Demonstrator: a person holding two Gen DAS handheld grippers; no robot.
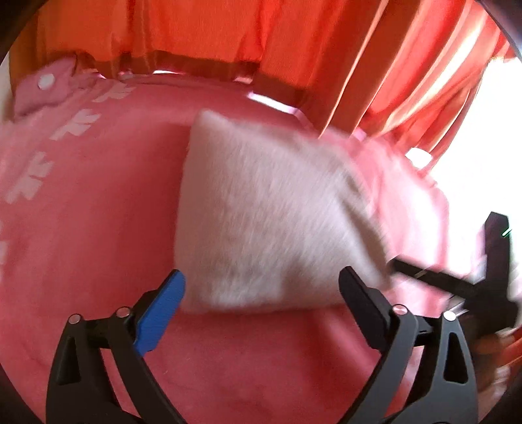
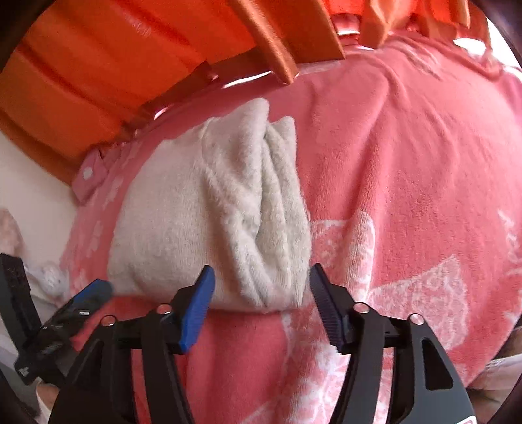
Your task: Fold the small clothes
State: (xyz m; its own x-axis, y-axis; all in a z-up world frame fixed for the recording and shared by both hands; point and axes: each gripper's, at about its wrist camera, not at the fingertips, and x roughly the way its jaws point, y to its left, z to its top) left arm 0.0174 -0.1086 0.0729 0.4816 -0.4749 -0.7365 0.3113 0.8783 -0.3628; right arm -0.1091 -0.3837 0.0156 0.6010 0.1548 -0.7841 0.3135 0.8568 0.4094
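Observation:
A small white fuzzy garment (image 1: 261, 221) lies folded into a compact bundle on the pink blanket (image 1: 81, 228). In the right wrist view the garment (image 2: 208, 215) shows layered folds along its right side. My left gripper (image 1: 261, 287) is open, its fingers apart at the garment's near edge, holding nothing. My right gripper (image 2: 261, 287) is open too, its jaws either side of the garment's near right corner, not closed on it. The right gripper also shows at the right edge of the left wrist view (image 1: 456, 283), and the left gripper at the left edge of the right wrist view (image 2: 78, 303).
The pink blanket with white patterns (image 2: 407, 195) covers the bed. Orange curtains (image 1: 195, 29) hang behind it, and bright window light (image 1: 489, 146) comes from the right. A pink pillow (image 1: 42, 88) lies at the far left.

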